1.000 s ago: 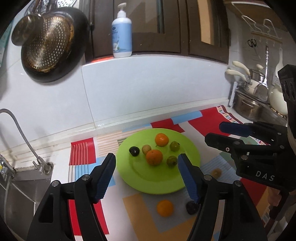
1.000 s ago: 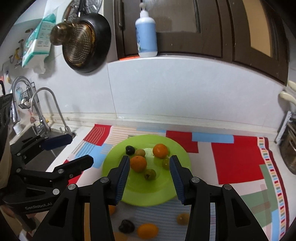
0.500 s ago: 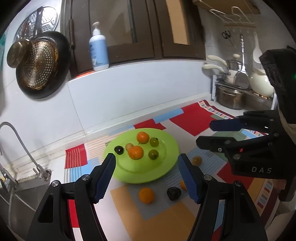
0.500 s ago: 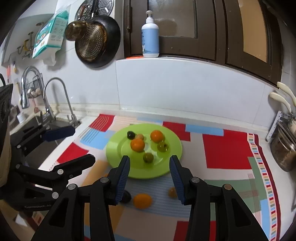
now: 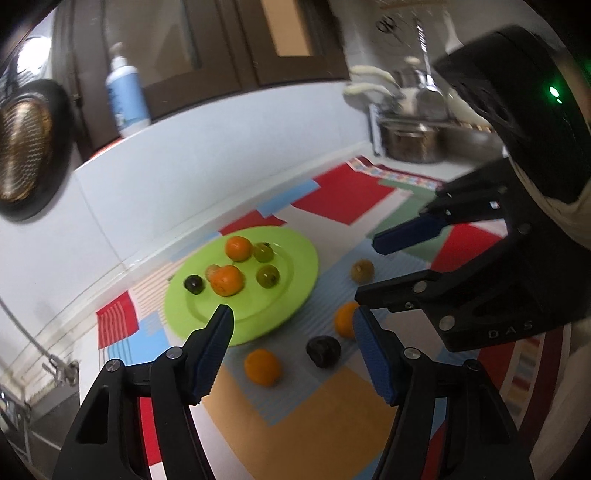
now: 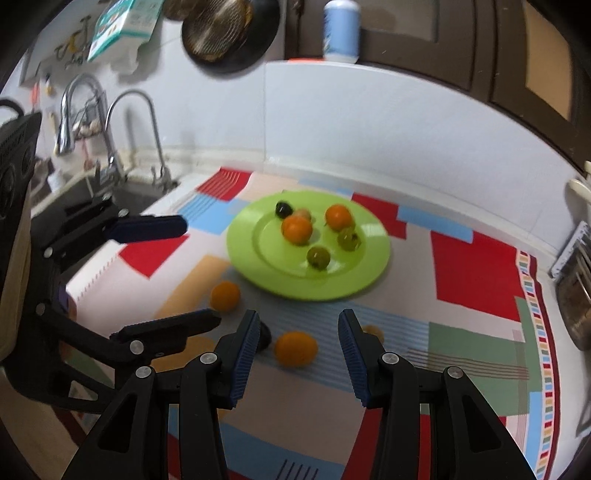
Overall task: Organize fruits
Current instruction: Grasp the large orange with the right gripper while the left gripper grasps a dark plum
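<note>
A green plate (image 5: 295,295) (image 6: 369,273) on a patchwork mat holds two oranges, two green fruits, a dark fruit and a small brown one. On the mat in front lie an orange (image 5: 262,367) (image 6: 225,295), a second orange (image 5: 344,319) (image 6: 295,348), a dark fruit (image 5: 323,350) (image 6: 264,338) and a small brown fruit (image 5: 362,270) (image 6: 373,332). My left gripper (image 5: 291,325) is open and empty above the loose fruit. My right gripper (image 6: 295,328) is open and empty over the second orange; it also shows in the left wrist view (image 5: 391,269).
A sink with taps (image 6: 129,147) lies at the left end of the counter. A pan (image 6: 225,37) and a soap bottle (image 6: 341,31) are up on the wall ledge. Pots and utensils (image 5: 410,136) stand at the right end.
Both grippers have pulled back and turned, so the loose fruit in front of the plate now shows between the fingers. Both stay open and empty. The fruit has not moved.
</note>
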Motion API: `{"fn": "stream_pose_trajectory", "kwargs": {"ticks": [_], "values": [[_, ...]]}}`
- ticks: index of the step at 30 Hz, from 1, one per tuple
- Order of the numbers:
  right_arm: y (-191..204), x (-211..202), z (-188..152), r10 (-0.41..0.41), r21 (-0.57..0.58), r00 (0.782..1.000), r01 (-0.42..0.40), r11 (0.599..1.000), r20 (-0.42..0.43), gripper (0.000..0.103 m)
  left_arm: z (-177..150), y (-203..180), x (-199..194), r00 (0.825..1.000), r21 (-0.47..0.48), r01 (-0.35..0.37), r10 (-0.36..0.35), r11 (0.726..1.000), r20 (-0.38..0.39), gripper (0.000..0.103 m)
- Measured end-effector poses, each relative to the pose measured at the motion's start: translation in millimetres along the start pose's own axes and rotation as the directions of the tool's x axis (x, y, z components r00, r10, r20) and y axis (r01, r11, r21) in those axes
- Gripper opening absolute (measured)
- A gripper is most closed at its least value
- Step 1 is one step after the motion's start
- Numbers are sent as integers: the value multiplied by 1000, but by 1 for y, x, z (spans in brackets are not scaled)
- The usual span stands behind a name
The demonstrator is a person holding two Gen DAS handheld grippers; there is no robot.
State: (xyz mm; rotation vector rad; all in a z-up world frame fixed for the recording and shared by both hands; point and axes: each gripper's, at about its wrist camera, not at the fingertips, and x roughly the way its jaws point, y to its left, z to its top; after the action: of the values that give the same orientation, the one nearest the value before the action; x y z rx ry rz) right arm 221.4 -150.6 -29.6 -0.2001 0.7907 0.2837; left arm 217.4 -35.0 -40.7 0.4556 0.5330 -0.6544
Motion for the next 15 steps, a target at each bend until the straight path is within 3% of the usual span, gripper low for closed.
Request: {"fn": "stream_pose_trajectory", "kwargs": {"ticks": [6,15], "values": [[0,20,-8,14,-50,998,-17,999,-69,45,-11,-5,18,997,47,71,-69,996,-42,60],[3,44,-15,43,-106,991,-56,993,-125,45,-22,-9,42,988,100,126,-116,987,-100,50]]}}
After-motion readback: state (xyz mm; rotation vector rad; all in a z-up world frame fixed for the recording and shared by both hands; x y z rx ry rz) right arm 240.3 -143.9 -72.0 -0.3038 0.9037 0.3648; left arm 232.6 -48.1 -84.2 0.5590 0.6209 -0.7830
